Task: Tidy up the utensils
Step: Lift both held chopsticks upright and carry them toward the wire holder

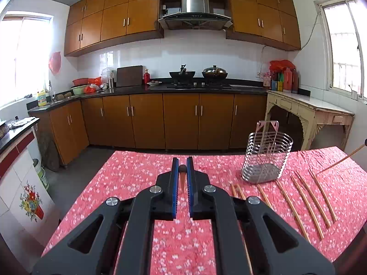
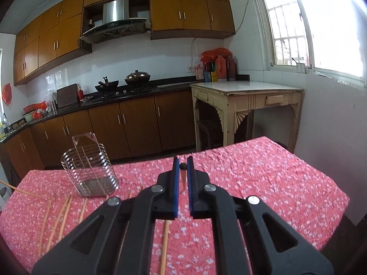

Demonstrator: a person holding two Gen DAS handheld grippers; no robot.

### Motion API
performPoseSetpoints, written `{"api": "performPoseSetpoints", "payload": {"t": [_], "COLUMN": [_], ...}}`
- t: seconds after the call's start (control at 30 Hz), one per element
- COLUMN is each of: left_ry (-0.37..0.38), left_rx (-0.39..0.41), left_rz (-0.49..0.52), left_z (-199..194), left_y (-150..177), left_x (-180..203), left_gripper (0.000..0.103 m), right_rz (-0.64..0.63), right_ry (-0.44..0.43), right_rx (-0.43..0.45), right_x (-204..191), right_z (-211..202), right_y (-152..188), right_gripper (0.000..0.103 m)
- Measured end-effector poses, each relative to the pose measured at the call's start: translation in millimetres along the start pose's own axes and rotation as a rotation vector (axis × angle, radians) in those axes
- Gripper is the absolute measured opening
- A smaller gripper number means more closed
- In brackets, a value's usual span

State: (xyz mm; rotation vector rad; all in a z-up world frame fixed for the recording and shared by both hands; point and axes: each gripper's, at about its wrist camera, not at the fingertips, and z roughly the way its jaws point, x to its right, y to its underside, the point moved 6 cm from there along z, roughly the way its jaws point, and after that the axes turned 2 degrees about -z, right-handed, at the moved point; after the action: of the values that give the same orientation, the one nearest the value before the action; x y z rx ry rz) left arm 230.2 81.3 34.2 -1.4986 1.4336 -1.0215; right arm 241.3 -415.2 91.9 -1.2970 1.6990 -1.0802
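My left gripper (image 1: 182, 160) is shut on a wooden chopstick (image 1: 182, 171) whose dark end pokes out between the blue pads, above the red flowered tablecloth (image 1: 137, 183). My right gripper (image 2: 182, 160) is shut the same way on another chopstick (image 2: 182, 171). Each held stick also shows slanting in the air in the other view, as the right-hand chopstick (image 1: 339, 160) and the left-hand chopstick (image 2: 16, 189). A wire utensil basket (image 1: 267, 158) (image 2: 89, 167) stands upright on the table between the two grippers. Several loose chopsticks (image 1: 305, 197) (image 2: 59, 217) lie on the cloth in front of it.
The table's far edge (image 1: 183, 152) faces a strip of floor and brown kitchen cabinets (image 1: 181, 119). A cream side table (image 2: 247, 100) stands under the window to the right. One chopstick (image 2: 164, 245) lies under my right gripper.
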Motion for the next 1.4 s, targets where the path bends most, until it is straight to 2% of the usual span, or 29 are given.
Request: {"api": "performPoseSetpoints", "payload": {"t": [0.23, 0.43, 0.93, 1.4], "left_ry": [0.013, 0.028, 0.074, 0.204], "left_rx": [0.017, 0.048, 0.093, 0.186], "left_rz": [-0.012, 0.015, 0.009, -0.043], "left_z": [8, 6, 4, 17], "left_y": [-28, -46, -78, -182], "left_x": [-2, 10, 21, 95], "left_gripper": [0.007, 0.007, 0.007, 0.007], "right_rz": [-0.017, -0.022, -0.031, 0.0], "right_ry": [-0.023, -0.045, -0.129, -0.279], "right_rx": [0.036, 0.078, 0.122, 0.258], "right_x": [-16, -28, -62, -140], "right_z": [7, 2, -5, 3], "right_y": [-38, -63, -99, -190], "right_gripper": [0.007, 0.007, 0.007, 0.007]}}
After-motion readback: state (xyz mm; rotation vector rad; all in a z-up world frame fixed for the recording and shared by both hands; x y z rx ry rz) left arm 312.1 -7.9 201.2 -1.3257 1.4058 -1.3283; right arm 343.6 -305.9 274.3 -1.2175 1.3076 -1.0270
